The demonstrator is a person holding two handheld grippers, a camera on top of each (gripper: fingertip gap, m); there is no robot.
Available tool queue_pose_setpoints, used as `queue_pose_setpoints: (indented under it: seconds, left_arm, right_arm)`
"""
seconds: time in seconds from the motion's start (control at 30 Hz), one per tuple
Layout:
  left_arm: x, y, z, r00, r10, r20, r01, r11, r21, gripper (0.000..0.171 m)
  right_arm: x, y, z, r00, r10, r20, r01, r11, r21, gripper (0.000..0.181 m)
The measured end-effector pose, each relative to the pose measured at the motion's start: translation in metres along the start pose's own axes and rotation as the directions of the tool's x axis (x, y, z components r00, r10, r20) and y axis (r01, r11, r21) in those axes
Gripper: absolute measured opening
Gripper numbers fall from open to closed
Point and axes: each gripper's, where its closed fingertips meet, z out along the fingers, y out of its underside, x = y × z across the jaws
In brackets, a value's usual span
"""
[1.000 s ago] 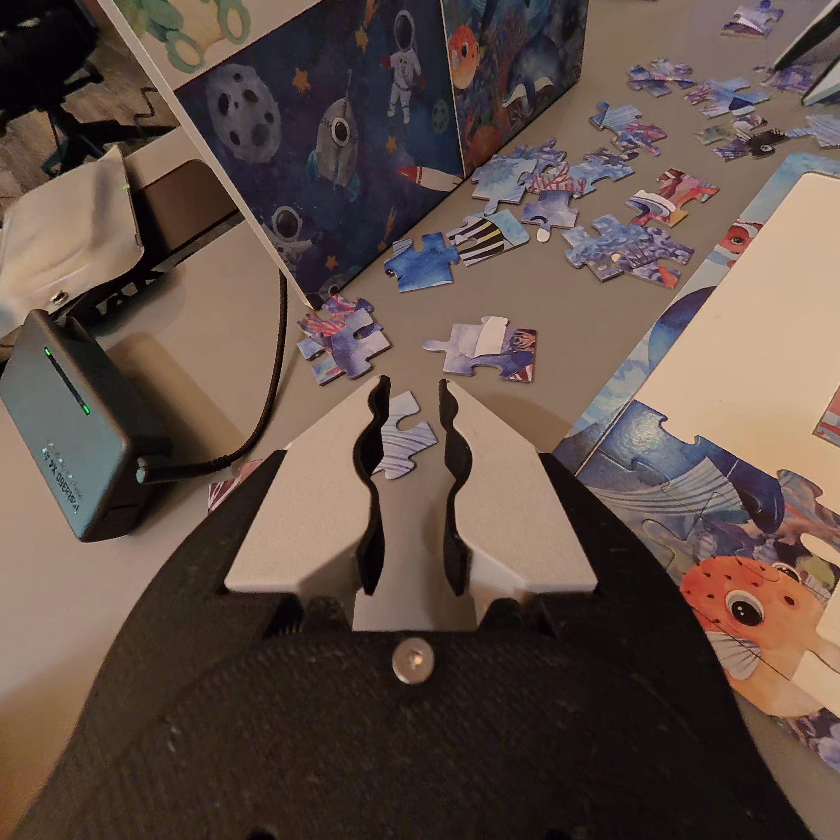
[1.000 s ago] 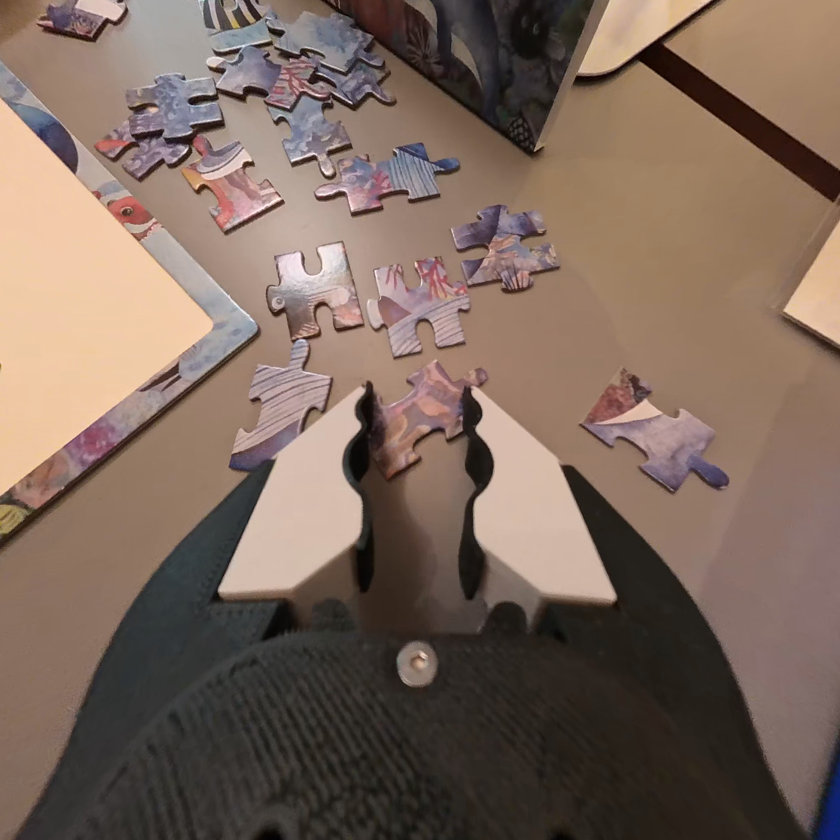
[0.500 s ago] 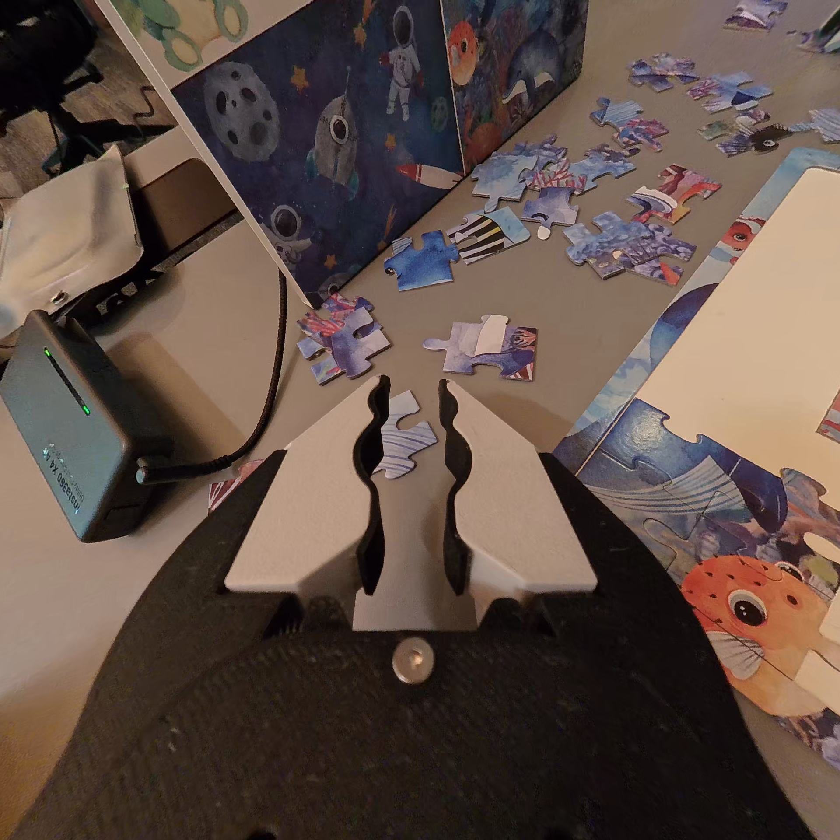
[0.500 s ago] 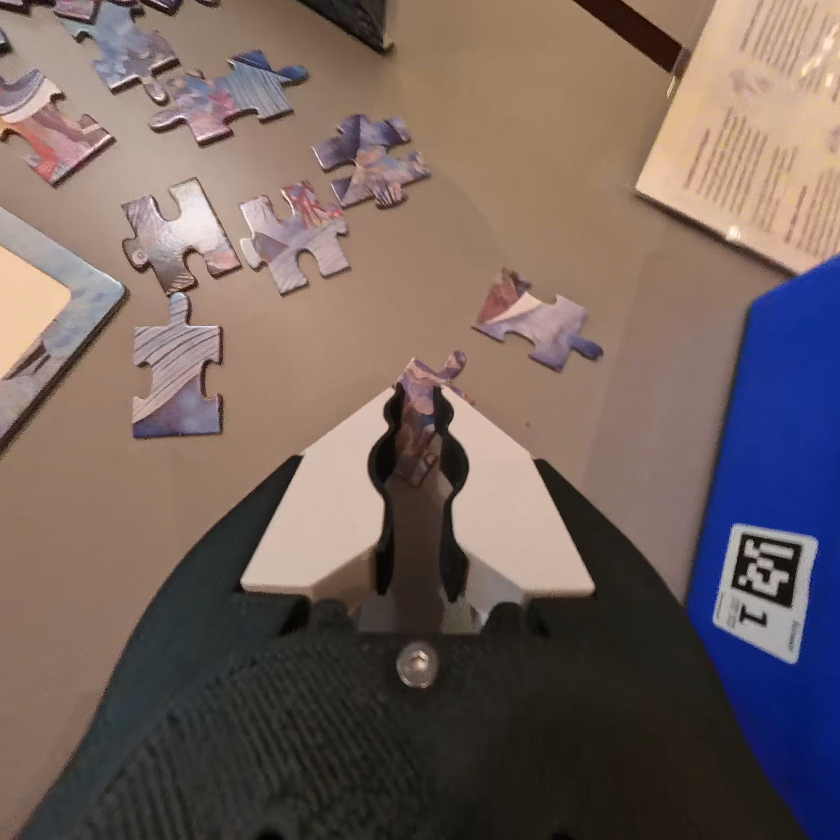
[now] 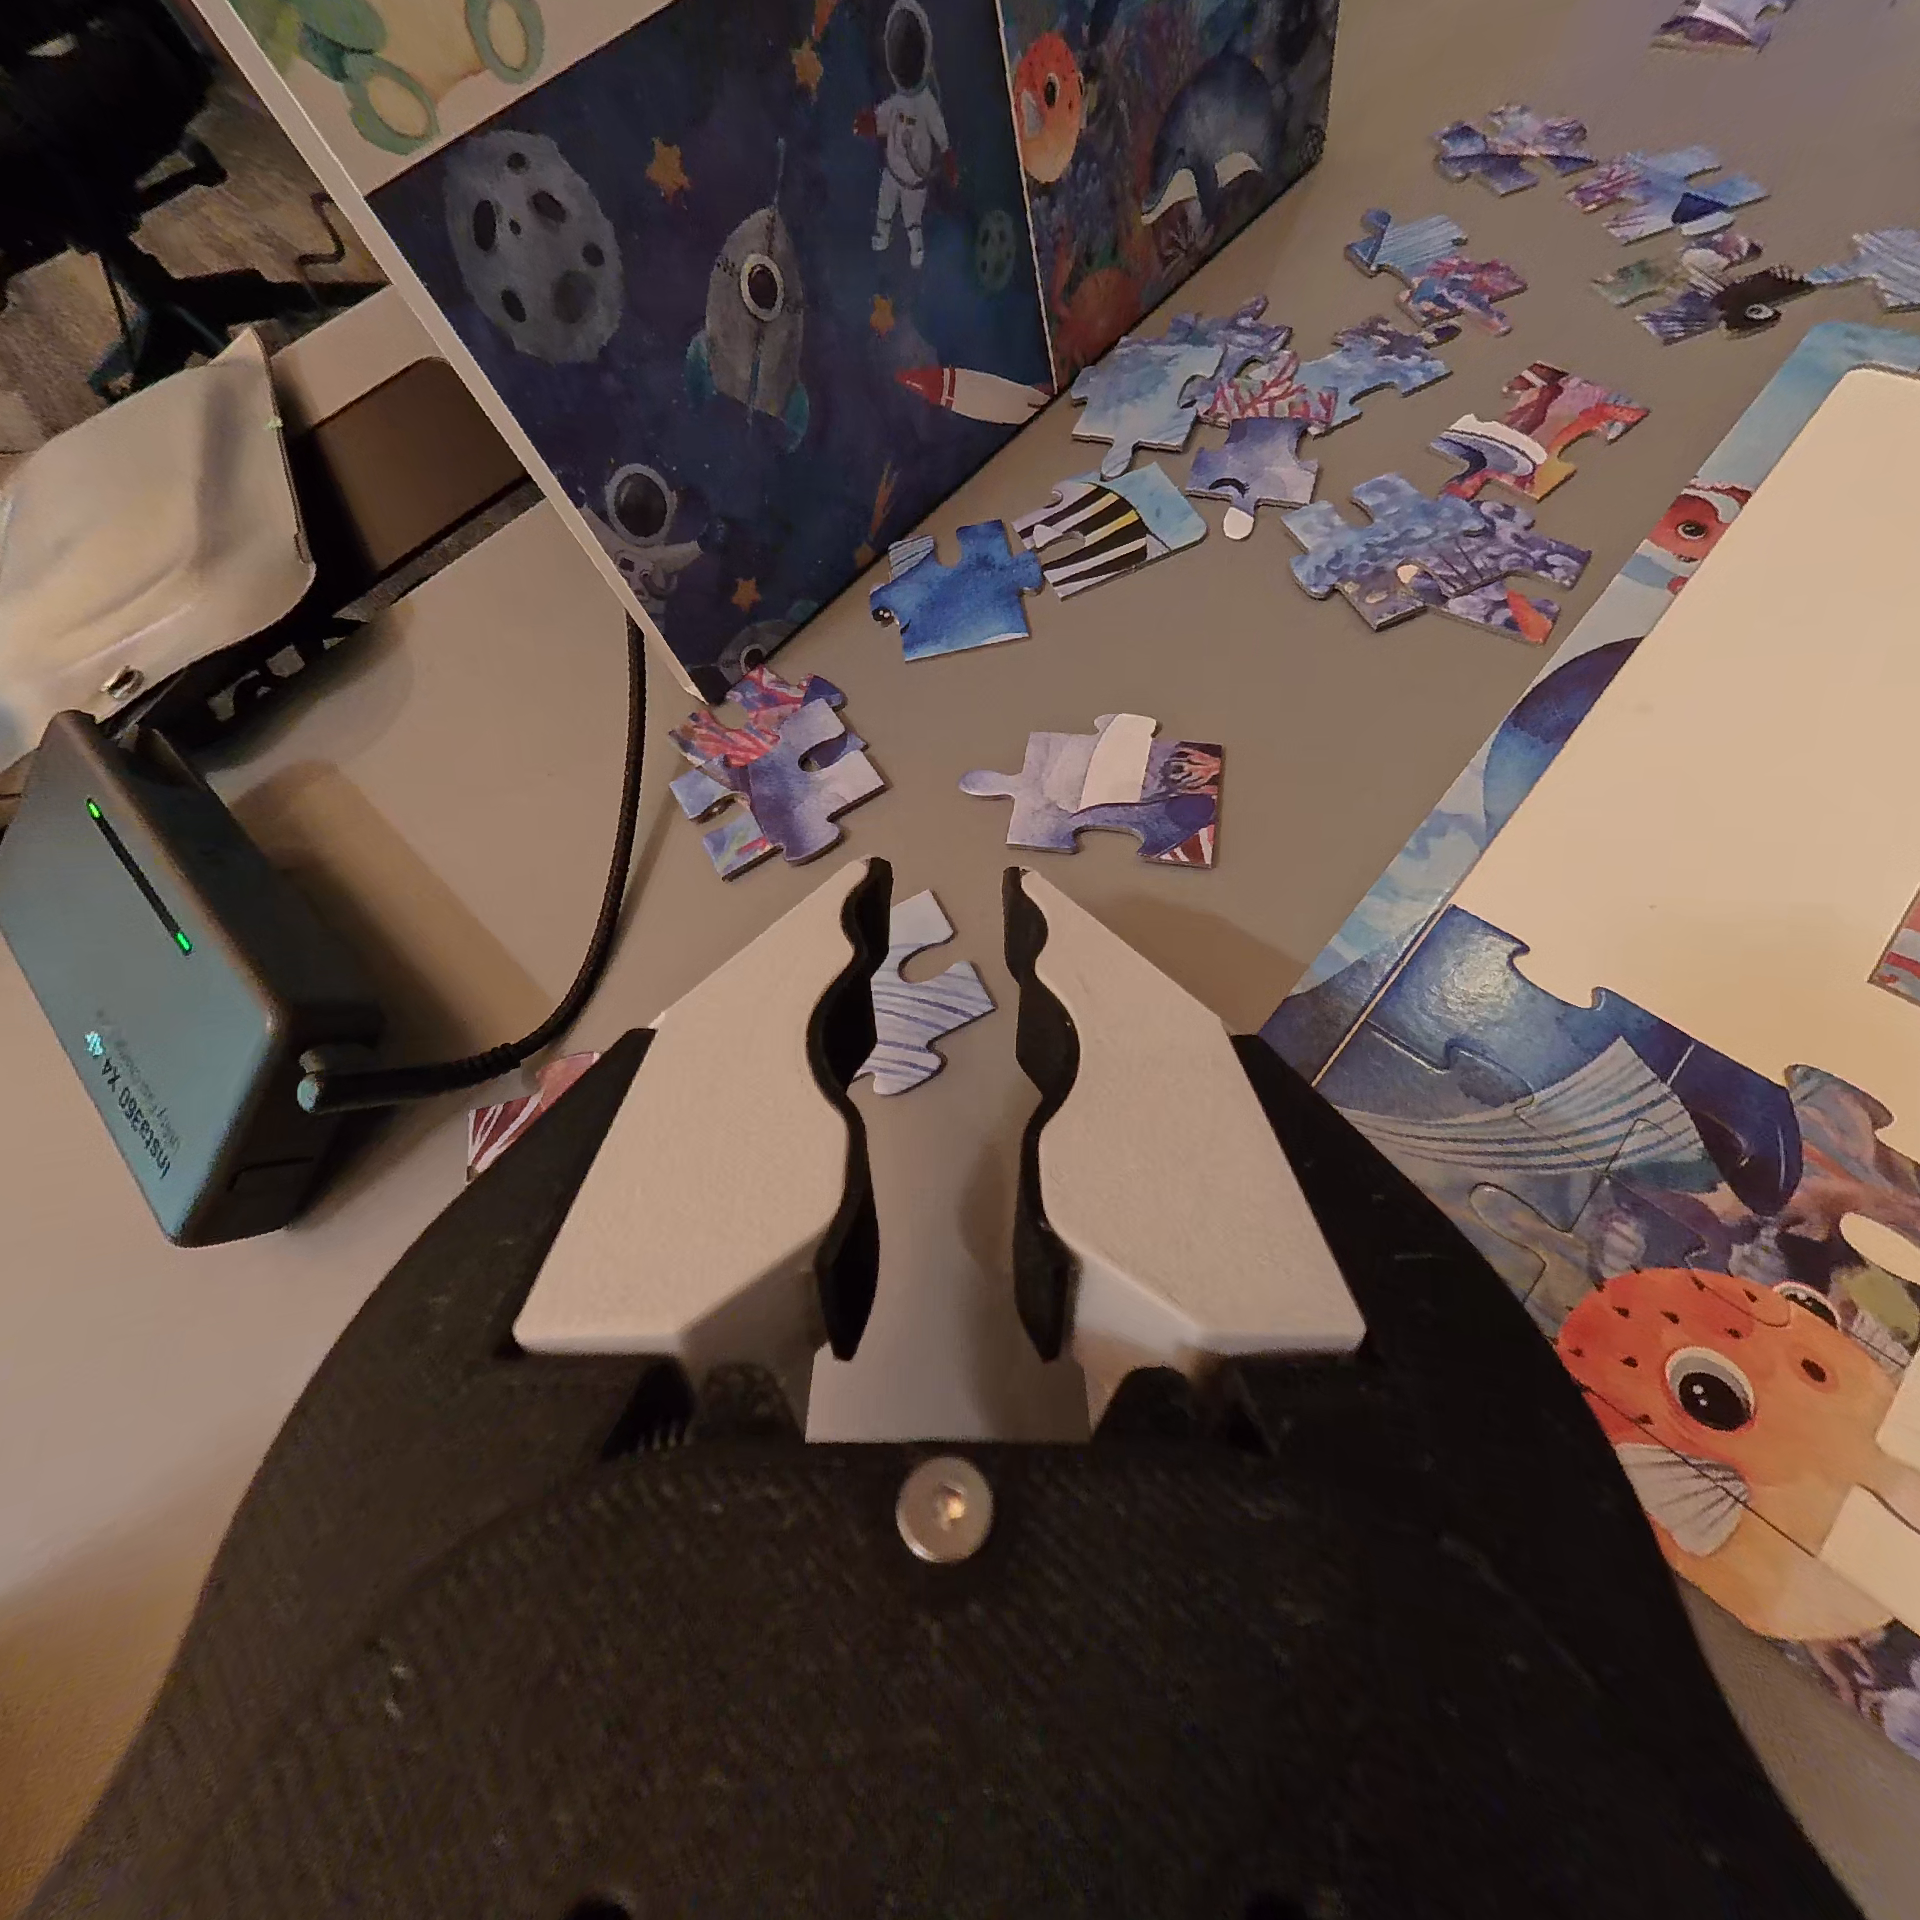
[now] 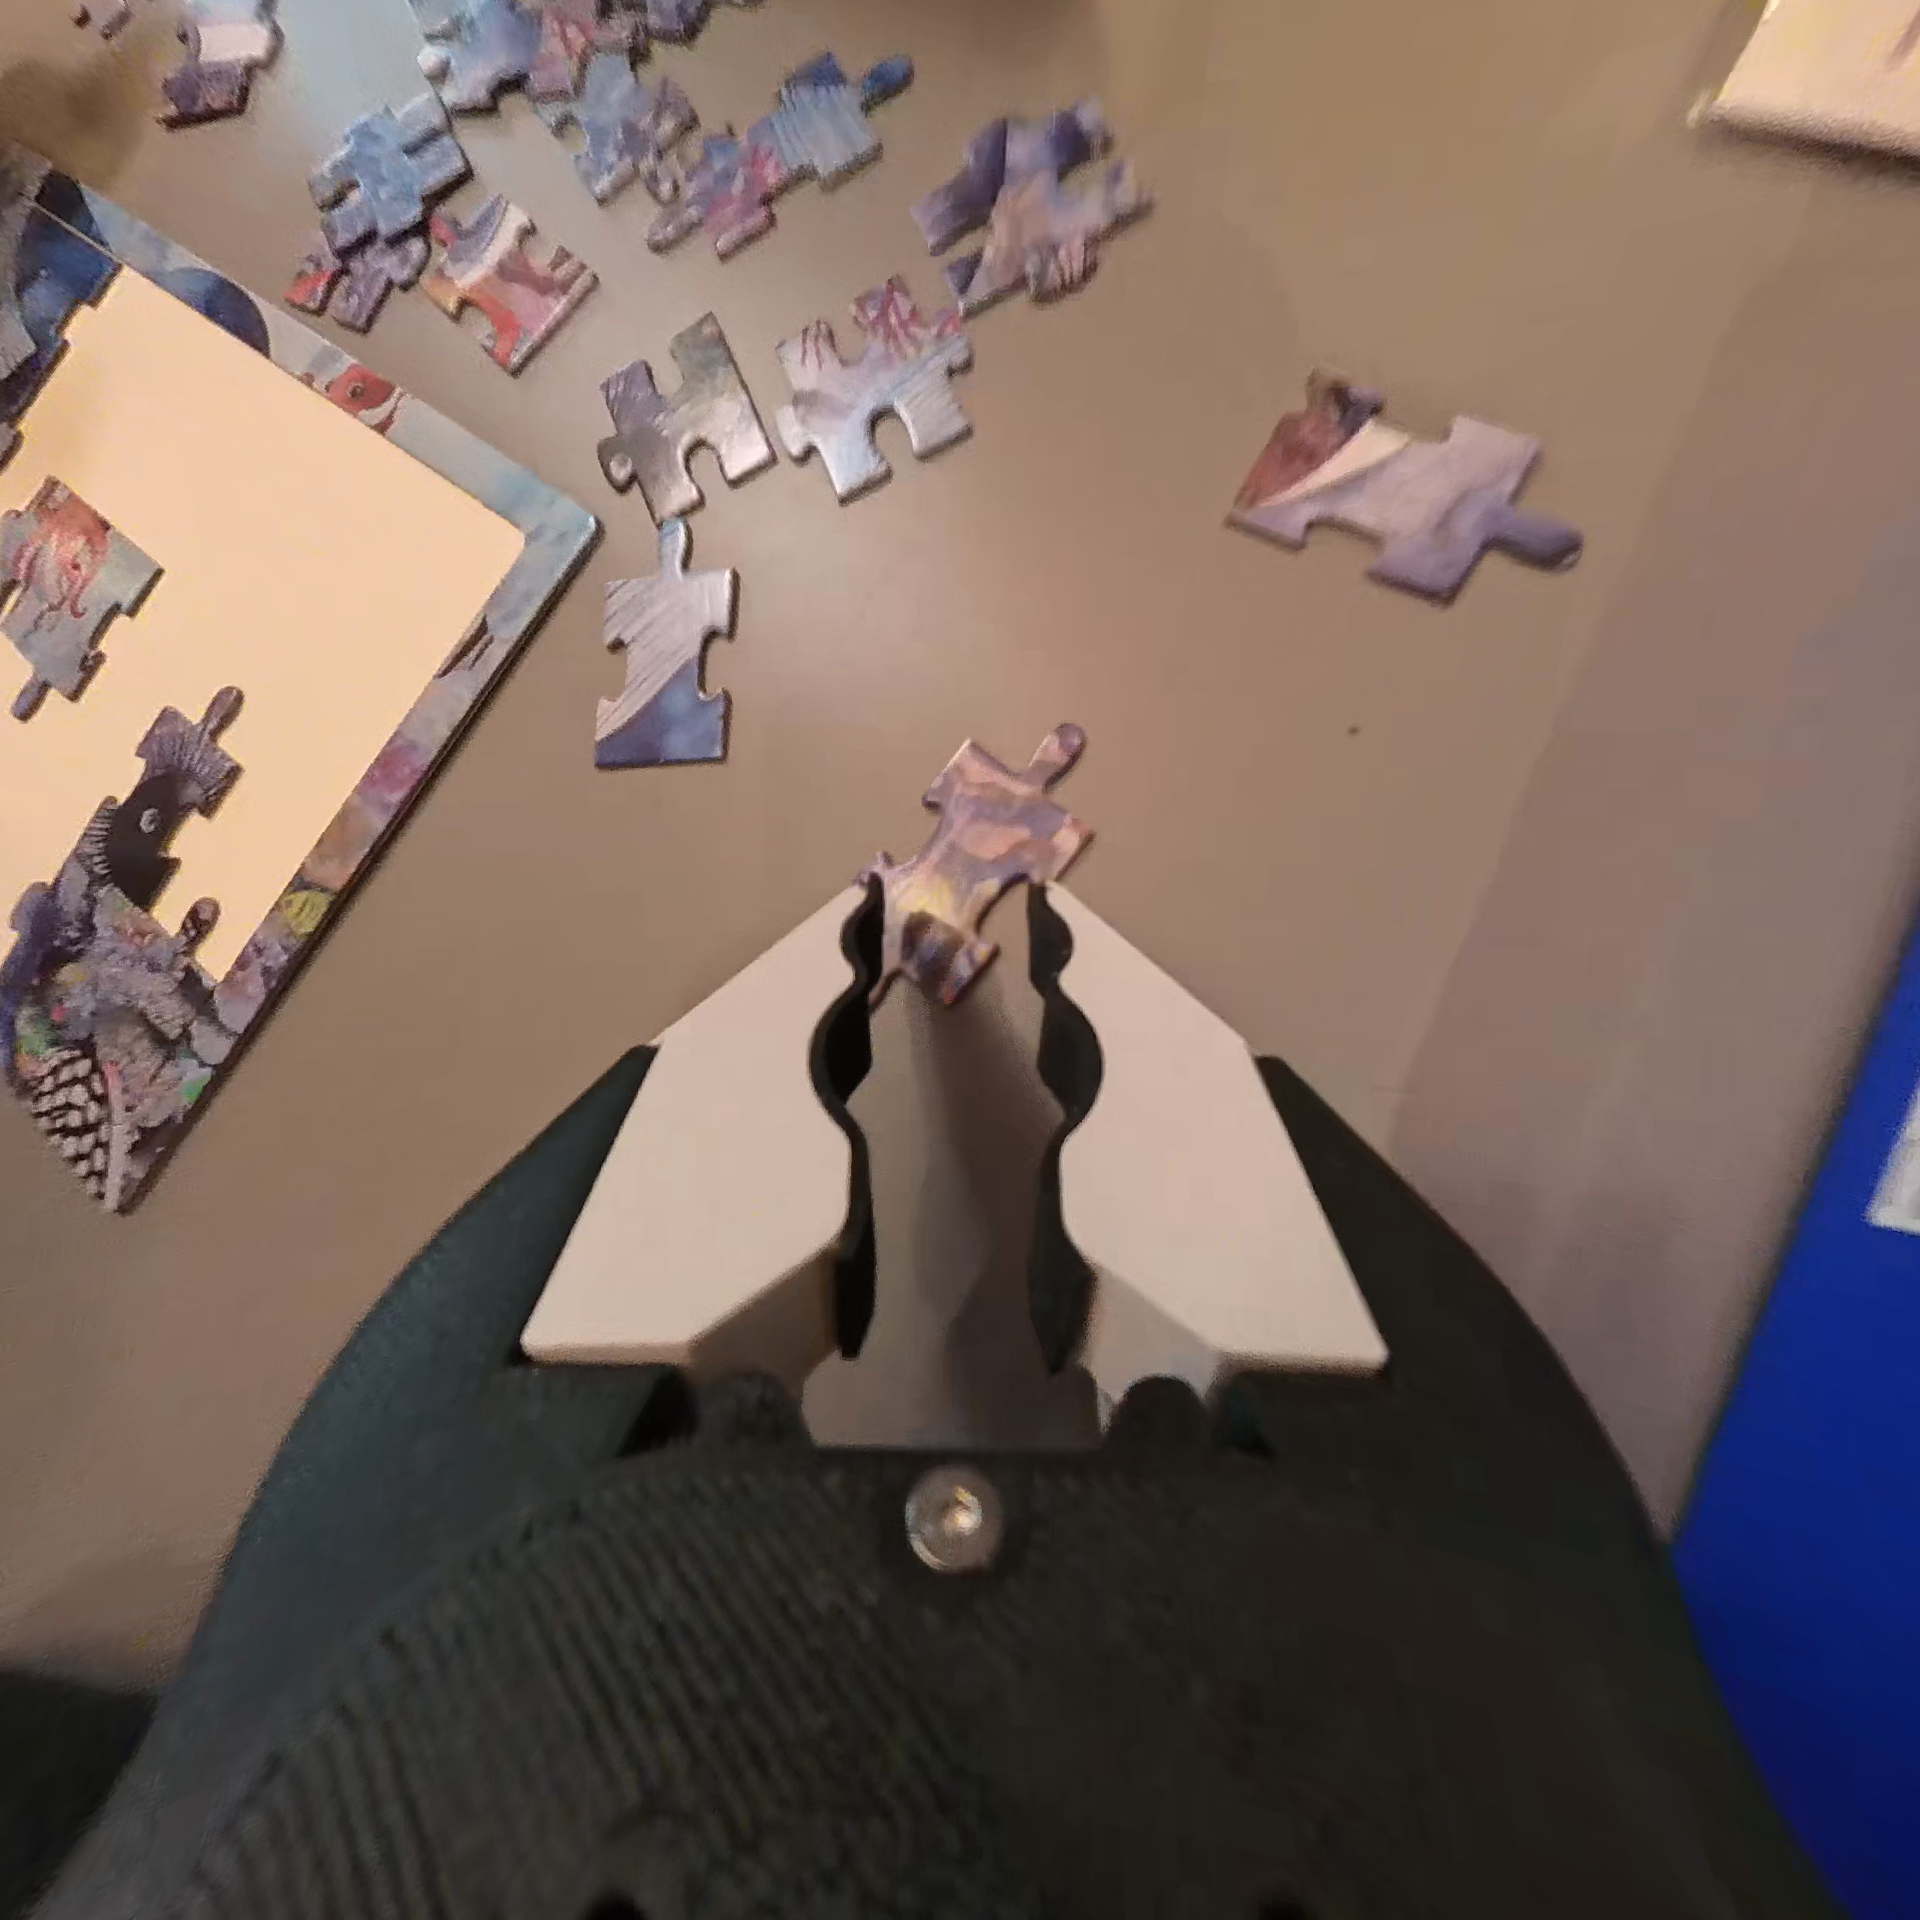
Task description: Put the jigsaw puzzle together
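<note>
The puzzle board (image 5: 1621, 727) lies at the right in the left wrist view, with whale and orange fish pieces (image 5: 1662, 1174) fitted in its near corner. In the right wrist view the board (image 6: 312, 499) lies at the left with several pieces in it. My left gripper (image 5: 940, 883) is open, low over a blue striped piece (image 5: 920, 1003) on the table. My right gripper (image 6: 954, 894) is shut on a purple puzzle piece (image 6: 987, 842), held above the table, right of the board. Loose pieces (image 6: 883, 405) lie scattered beyond it.
A puzzle box (image 5: 831, 291) with space and sea pictures stands at the back left. A grey device (image 5: 135, 1018) with a black cable (image 5: 613, 862) sits at the left. A blue panel (image 6: 1829, 1351) stands at the right edge, and a white sheet (image 6: 1829, 83) lies at the far right. The gap from one gripper's tips to the other's is roughly 45 cm.
My right gripper closed on the purple piece, lifted it off the table and swung back left toward the board. My left gripper has stayed still and open.
</note>
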Motion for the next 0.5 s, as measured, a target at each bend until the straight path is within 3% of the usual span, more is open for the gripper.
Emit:
queue_pose_setpoints:
  seconds: [0.13, 0.3, 0.4, 0.5]
  left_arm:
    - [0.000, 0.000, 0.000, 1.000, 0.004, 0.000, -0.004, 1.000, -0.003, 0.019]
    - [0.000, 0.000, 0.000, 1.000, -0.001, 0.001, 0.001, 1.000, 0.001, 0.019]
    - [0.000, 0.000, 0.000, 1.000, 0.002, 0.002, -0.002, 1.000, -0.001, 0.020]
    - [0.000, 0.000, 0.000, 1.000, 0.005, 0.003, -0.005, 1.000, -0.003, 0.020]
  right_arm:
    - [-0.002, -0.014, -0.006, 0.990, -0.136, -0.047, 0.140, 0.984, 0.111, 0.041]
    - [-0.001, 0.005, 0.000, 0.978, -0.185, -0.095, 0.185, 0.983, -0.009, 0.038]
    - [-0.009, 0.012, 0.001, 0.985, -0.168, -0.040, 0.167, 0.986, -0.025, 0.032]
    - [-0.026, 0.017, 0.002, 0.989, -0.113, 0.092, 0.116, 0.993, -0.025, 0.027]
